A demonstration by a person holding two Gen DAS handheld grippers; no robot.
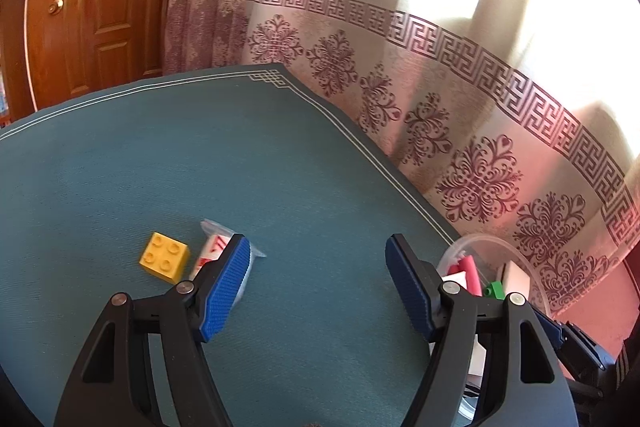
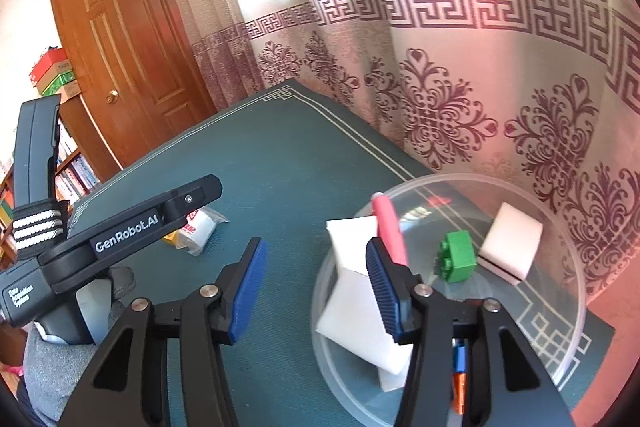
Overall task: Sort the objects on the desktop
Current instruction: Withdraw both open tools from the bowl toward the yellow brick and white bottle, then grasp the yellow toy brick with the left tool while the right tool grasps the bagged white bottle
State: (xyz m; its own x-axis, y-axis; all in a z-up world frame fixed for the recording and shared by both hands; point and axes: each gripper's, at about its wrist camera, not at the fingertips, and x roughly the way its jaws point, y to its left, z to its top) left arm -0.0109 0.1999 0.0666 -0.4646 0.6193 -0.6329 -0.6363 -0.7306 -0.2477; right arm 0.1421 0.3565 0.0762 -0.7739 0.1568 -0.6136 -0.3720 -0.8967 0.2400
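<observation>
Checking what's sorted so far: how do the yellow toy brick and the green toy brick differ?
The yellow studded plastic brick lies on the teal table mat, studs up; the green studded plastic brick lies inside the clear plastic bowl, tipped so its studs face sideways. Both look like chunky building bricks.

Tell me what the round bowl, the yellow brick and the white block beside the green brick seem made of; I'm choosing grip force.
Round bowl: clear plastic, glossy; the mat's border shows through it. Yellow brick: hard moulded plastic, smooth, with round studs on top. White block: probably foam or sponge, matte with soft rounded edges, though the look leaves that open.
</observation>
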